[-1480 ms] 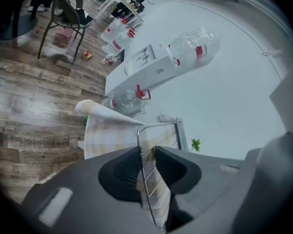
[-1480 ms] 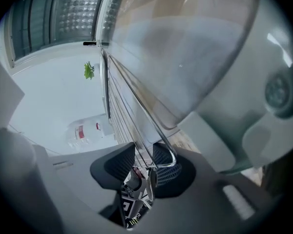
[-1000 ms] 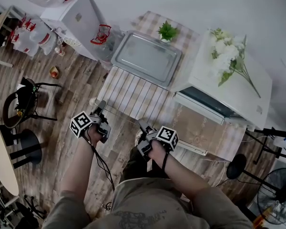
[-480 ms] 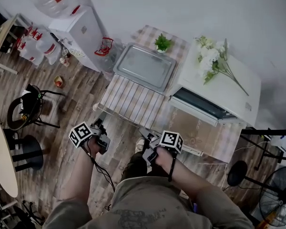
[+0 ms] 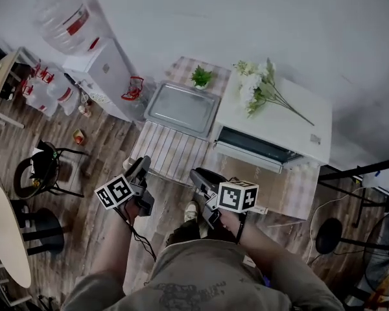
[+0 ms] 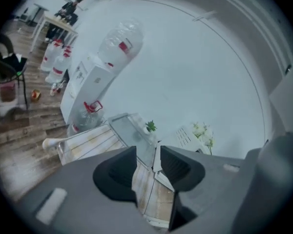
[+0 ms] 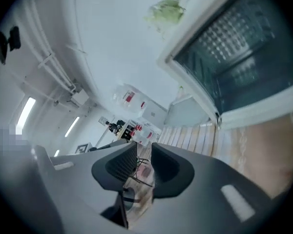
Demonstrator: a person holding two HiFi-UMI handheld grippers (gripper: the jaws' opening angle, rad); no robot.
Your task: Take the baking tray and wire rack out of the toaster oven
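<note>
The white toaster oven (image 5: 279, 115) stands on the table's right part, its dark glass door (image 5: 254, 145) facing me. The silver baking tray (image 5: 181, 107) lies on the checked tablecloth to the oven's left. In front of the tray rests the wire rack (image 5: 174, 150), also visible in the left gripper view (image 6: 88, 139). My left gripper (image 5: 142, 165) and right gripper (image 5: 196, 175) hang off the table's near edge, apart from everything. Each has its jaws close together with nothing between them (image 6: 147, 155) (image 7: 144, 155).
A small potted plant (image 5: 200, 76) sits behind the tray. White flowers (image 5: 256, 86) lie on the oven's top. A water dispenser (image 5: 94, 57) and spare bottles (image 5: 48, 86) stand at the left, with a black chair (image 5: 42, 167), a round table (image 5: 6, 232) and stands (image 5: 330, 235) around.
I have drawn back from the table, so oven, tray and rack look smaller and farther. Both grippers have lifted and tilted upward; neither holds anything.
</note>
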